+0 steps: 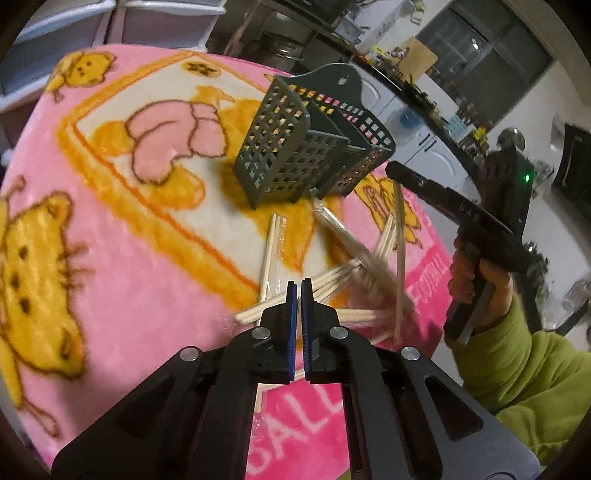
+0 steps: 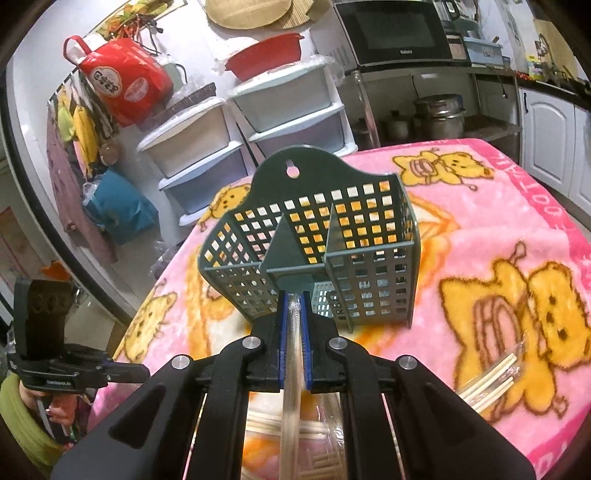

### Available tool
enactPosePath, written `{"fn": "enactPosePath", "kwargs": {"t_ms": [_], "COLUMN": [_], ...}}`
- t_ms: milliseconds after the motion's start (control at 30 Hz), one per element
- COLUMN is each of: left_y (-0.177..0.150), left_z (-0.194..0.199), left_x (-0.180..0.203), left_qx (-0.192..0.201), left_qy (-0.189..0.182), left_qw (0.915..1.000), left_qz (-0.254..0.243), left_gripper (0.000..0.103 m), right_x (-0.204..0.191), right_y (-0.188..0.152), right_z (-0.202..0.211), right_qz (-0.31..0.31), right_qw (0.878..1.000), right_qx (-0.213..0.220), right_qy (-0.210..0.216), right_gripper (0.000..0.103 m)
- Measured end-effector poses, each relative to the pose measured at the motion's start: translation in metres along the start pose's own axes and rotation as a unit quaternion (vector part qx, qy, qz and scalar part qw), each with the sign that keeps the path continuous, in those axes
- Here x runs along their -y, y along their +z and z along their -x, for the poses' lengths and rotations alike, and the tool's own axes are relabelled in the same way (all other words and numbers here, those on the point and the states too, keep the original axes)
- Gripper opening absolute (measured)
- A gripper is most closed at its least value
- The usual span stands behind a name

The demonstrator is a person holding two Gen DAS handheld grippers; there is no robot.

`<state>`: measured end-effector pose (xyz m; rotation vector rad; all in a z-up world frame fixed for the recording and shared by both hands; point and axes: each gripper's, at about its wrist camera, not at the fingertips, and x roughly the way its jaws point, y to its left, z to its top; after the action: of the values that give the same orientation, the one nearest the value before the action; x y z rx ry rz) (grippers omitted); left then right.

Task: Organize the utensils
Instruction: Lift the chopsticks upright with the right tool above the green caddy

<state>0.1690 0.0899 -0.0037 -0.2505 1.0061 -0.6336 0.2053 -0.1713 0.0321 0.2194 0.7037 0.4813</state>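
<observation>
A dark green perforated utensil caddy (image 1: 295, 147) (image 2: 314, 251) with several compartments stands upright on the pink cartoon blanket (image 1: 129, 258). Loose pairs of wooden chopsticks (image 1: 332, 288), some in clear wrappers, lie in a heap in front of it. My right gripper (image 2: 294, 295) is shut on one wrapped pair of chopsticks (image 2: 291, 387), just in front of the caddy's middle compartment. In the left wrist view the right gripper (image 1: 391, 168) hovers right of the caddy with that pair hanging down (image 1: 399, 258). My left gripper (image 1: 299, 291) is shut over the heap, with nothing seen between its pads.
Another wrapped pair (image 2: 491, 380) lies right of the caddy. Plastic drawer units (image 2: 207, 155), a red bag (image 2: 125, 85) and a microwave (image 2: 399, 33) stand beyond the table's far edge. A green sleeve (image 1: 535, 376) shows at the right.
</observation>
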Motion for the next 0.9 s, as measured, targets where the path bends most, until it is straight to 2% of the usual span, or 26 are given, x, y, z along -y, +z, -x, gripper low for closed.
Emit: {"fn": "enactPosePath", "kwargs": {"t_ms": [267,433,900], "left_y": [0.019,0.033,0.080], "left_z": [0.022,0.024,0.033], "left_x": [0.033,0.060,0.119], "left_qx": [0.055,0.084,0.133], "left_qy": [-0.004,-0.025,-0.055], "left_qw": [0.9980,0.9948,0.9843], "left_qz": [-0.031,-0.052,-0.102], "left_gripper": [0.000,0.000,0.000], "right_x": [-0.010,-0.014,-0.007], "right_y": [0.014,0.026,0.066], "right_z": [0.021,0.038,0.085], "right_qz": [0.015,0.023,0.035], "right_qw": [0.999,0.998,0.992], "right_qx": [0.027,0.051,0.120], "right_qy": [0.009,0.018,0.017], "right_gripper": [0.006,0.006,0.006]}}
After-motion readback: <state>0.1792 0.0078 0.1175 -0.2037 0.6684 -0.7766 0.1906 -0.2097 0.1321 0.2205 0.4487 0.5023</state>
